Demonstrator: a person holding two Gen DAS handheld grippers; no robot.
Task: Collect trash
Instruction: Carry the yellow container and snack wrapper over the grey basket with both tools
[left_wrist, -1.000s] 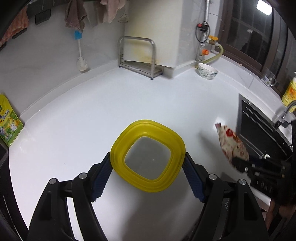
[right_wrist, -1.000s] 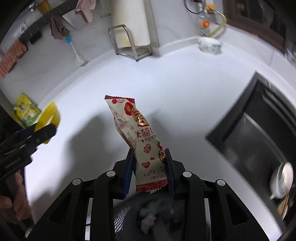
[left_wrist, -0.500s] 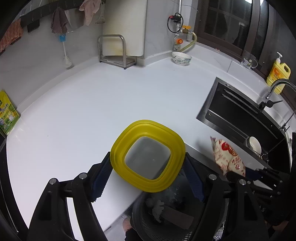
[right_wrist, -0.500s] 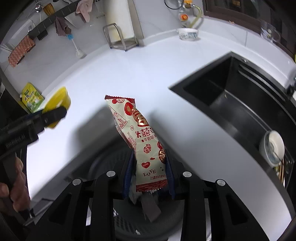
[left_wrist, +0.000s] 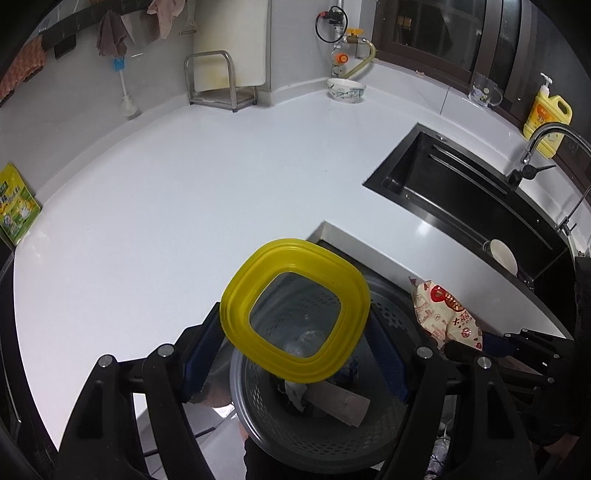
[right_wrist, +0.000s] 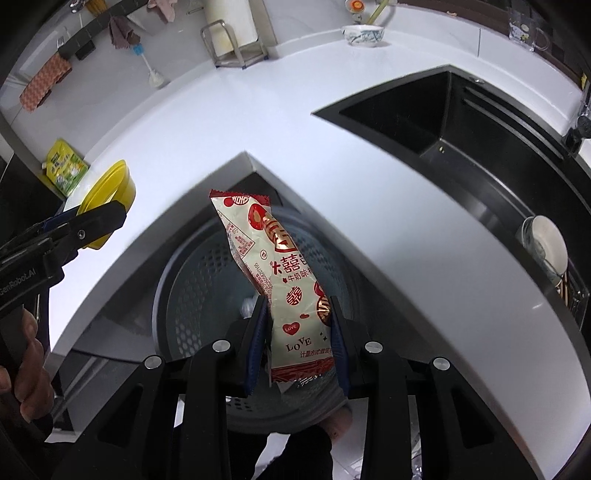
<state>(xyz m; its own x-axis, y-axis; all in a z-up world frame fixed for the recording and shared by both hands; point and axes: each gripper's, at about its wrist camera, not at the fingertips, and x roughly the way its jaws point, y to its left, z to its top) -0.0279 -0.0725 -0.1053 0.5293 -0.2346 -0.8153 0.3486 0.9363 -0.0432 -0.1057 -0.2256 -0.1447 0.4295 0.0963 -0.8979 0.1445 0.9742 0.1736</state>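
My left gripper (left_wrist: 295, 321) is shut on a yellow square tub (left_wrist: 240, 325) with a clear bottom, gripping it by two opposite sides. It hangs over a grey perforated trash basket (left_wrist: 295, 435) below the white counter's inner corner. My right gripper (right_wrist: 297, 310) is shut on the lower end of a cream and red snack wrapper (right_wrist: 280, 266), which sticks up over the same basket (right_wrist: 192, 295). In the left wrist view the wrapper (left_wrist: 439, 314) sits just right of the tub. A cardboard tube (left_wrist: 340, 402) and crumpled paper (left_wrist: 295, 391) lie in the basket.
The white counter (left_wrist: 184, 184) wraps round the basket. A black sink (left_wrist: 461, 206) with a faucet (left_wrist: 543, 140) is at the right, with a yellow detergent bottle (left_wrist: 548, 114) behind it. A bowl (left_wrist: 346, 89), a metal rack (left_wrist: 218, 81) and a green pouch (left_wrist: 14, 206) stand along the edges.
Both grippers have drawn back from above the counter to above the trash basket, which has come into view beneath them. The tub and the wrapper stay gripped as before.
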